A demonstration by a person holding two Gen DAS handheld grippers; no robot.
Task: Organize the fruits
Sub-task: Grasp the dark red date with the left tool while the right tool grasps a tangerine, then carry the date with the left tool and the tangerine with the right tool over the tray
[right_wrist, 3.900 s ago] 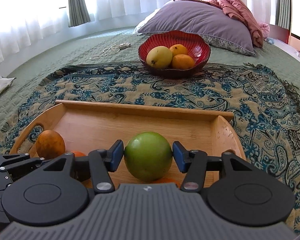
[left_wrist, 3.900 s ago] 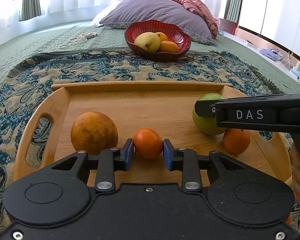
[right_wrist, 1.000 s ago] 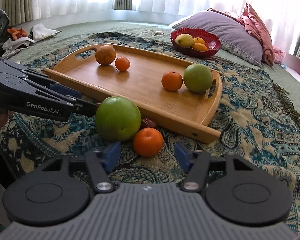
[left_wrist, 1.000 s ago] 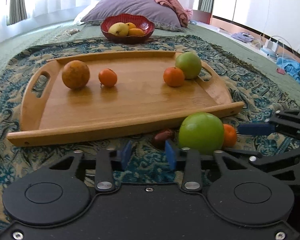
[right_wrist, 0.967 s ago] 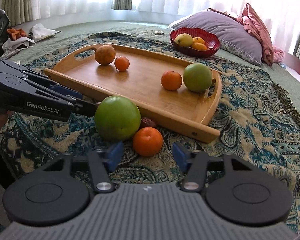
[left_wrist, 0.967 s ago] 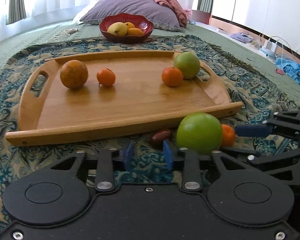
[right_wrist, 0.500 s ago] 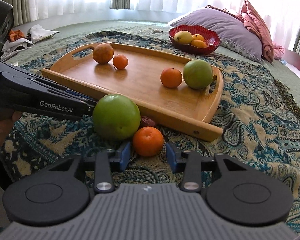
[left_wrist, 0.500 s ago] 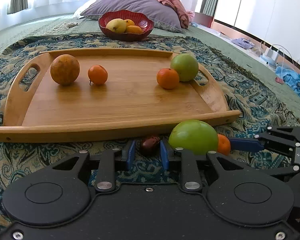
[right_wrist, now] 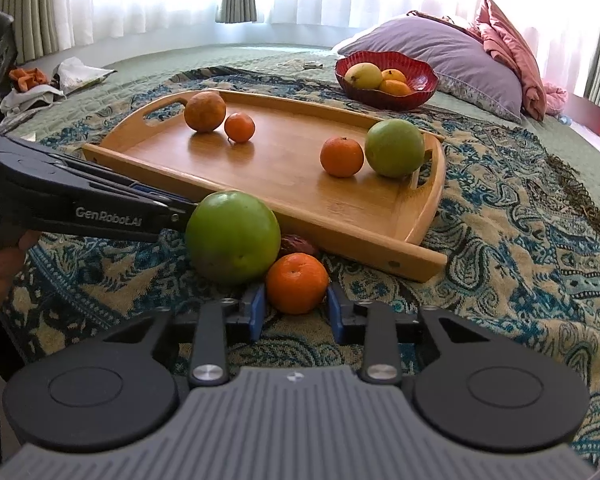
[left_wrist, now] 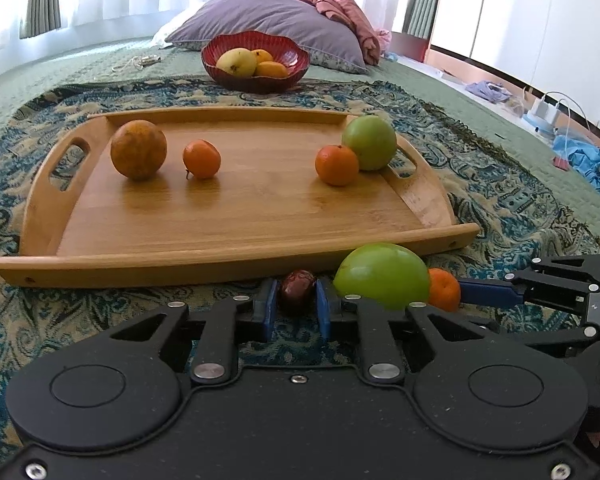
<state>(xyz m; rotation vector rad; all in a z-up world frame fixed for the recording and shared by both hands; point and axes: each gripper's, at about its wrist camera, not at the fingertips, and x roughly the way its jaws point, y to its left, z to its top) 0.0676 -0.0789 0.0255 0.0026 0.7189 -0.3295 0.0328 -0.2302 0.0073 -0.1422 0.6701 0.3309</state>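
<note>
Wooden tray (left_wrist: 236,236) sits on the patterned blanket (left_wrist: 500,184) on the bed. On it, from 9 to 3 o'clock: a large orange (left_wrist: 138,149) just beside a small mandarin (left_wrist: 201,159), then a second mandarin (left_wrist: 336,165) touching a green apple (left_wrist: 369,142). We read these as sorted pairs, one at each end.

Below the tray's near rim, at 6 o'clock in the left wrist view, our left tongs (left_wrist: 296,312) are closed on a dark red date (left_wrist: 297,285). To its right a second green apple (right_wrist: 233,237) lies on the blanket, touching a third mandarin (right_wrist: 297,282); our right tongs (right_wrist: 296,312) grip that mandarin.

Both tools point down toward the blanket, side by side, the left one crossing in from 9 o'clock in the right view. A red bowl (right_wrist: 420,96) of fruit stands at 12 o'clock.
</note>
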